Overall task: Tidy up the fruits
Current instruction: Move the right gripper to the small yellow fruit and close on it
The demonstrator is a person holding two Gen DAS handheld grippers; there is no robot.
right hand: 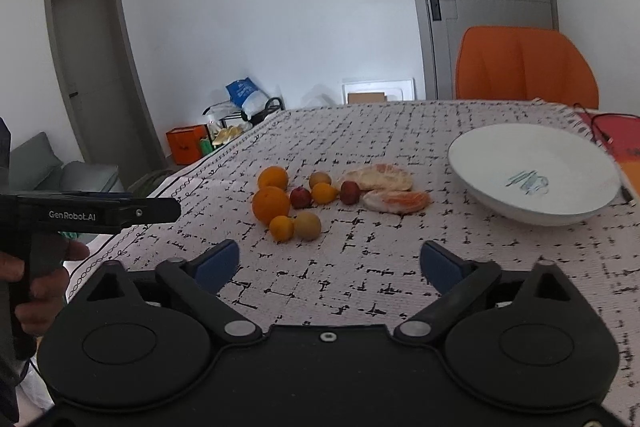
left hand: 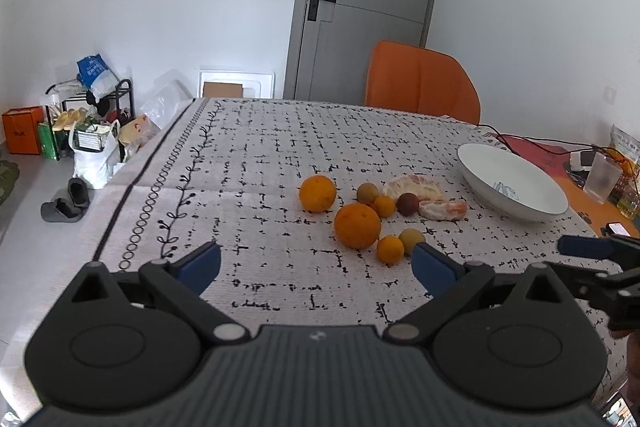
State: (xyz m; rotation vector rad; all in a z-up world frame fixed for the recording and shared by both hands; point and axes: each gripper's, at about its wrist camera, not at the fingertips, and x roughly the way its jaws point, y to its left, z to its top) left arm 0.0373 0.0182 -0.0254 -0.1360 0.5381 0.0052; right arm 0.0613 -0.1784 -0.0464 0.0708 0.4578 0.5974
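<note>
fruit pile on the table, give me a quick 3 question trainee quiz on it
1. True or false: the white bowl already holds fruit.
2. Which lies nearest the bowl? A) large orange B) peeled citrus pieces C) dark red fruit
3. Fill in: both the left gripper and the right gripper are ____, with nothing between the jaws.

Key: 1 false, the bowl is empty. 2 B. 3 open.
</note>
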